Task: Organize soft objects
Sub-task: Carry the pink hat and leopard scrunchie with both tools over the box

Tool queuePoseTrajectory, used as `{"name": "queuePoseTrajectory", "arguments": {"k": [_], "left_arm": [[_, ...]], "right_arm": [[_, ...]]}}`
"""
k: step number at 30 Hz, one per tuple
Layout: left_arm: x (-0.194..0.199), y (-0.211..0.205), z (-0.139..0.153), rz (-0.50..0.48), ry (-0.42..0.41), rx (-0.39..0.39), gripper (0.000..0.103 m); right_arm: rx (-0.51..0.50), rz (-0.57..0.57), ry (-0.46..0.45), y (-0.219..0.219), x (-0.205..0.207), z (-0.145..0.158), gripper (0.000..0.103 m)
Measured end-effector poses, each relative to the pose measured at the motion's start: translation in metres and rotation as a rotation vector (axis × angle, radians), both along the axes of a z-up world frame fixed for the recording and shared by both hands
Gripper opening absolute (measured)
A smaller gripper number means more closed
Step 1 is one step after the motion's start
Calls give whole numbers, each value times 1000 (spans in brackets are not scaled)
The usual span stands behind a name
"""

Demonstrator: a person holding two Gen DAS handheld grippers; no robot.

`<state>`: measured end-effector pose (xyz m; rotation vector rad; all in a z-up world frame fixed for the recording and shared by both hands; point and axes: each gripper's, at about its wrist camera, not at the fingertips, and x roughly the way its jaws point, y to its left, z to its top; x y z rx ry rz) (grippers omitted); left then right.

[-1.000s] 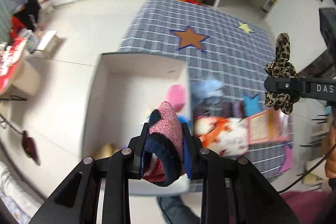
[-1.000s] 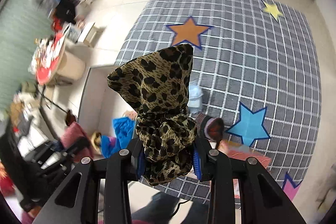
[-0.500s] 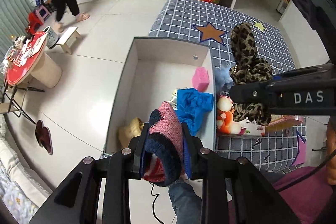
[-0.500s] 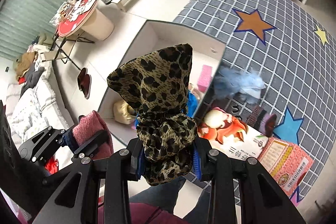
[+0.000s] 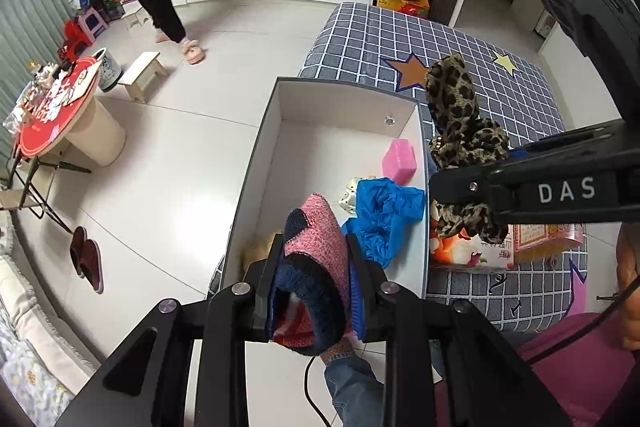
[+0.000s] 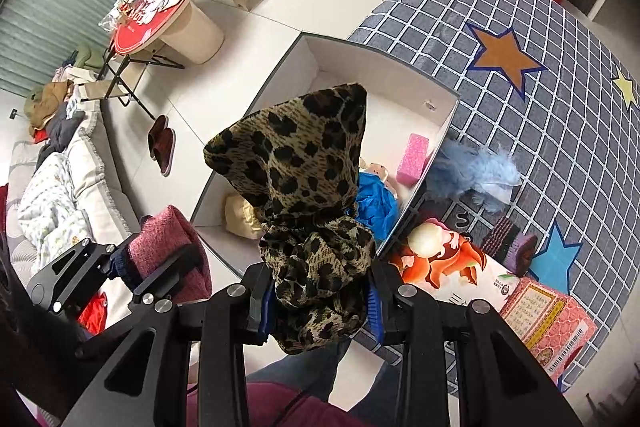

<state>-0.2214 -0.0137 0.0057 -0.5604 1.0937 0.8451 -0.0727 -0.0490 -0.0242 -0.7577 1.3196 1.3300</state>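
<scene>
Now both tools are loaded and positioned above the white box (image 5: pixel 256 163), where a second ago they were further off to the side over the checked mat.

Left gripper (image 5: pixel 314 263): its jaws are clenched on a pink and navy knitted piece (image 5: pixel 316 251), which stands upright between the pads. In the left wrist view the piece now sits over the near end of the box. Earlier the box filled the frame at a slant and blurred; it is now sharp and lies lengthwise ahead of the fingers.

Right gripper (image 6: pixel 318 291): its jaws are clamped on a leopard-print cloth (image 6: pixel 296 163), bunched at the pads and rising to a point. A second ago this cloth hung over the checked mat (image 6: pixel 520 7), well to the side of the box. It now hangs over the box interior in the right wrist view, and in the left wrist view it is at the box's right wall.

Box contents: a pink block (image 5: pixel 399 160), a blue crumpled cloth (image 5: pixel 384 211), a small spotted toy and a tan soft thing at the near left corner.

Outside the box, on the mat: a light blue fluffy thing (image 6: pixel 472 171), a dark striped knitted thing (image 6: pixel 508 239) and two printed packets.

Assessment: both held items appear ready for release into the box. The transport step looks nearly complete. At least two soft things on the mat probably remain to be collected.
</scene>
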Motion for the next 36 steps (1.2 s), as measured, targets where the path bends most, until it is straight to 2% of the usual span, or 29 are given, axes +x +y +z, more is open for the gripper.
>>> {"name": "queuePoseTrajectory", "arguments": {"k": [13,36], "left_arm": [[-10,2,-2,39,-22,-6,30],[-7,1,-4,20,-4,-8,30]], "right_arm": [[-48,3,-25,3,-4,-10,36],[-71,-12,-14,4,-2,-18,36]]}}
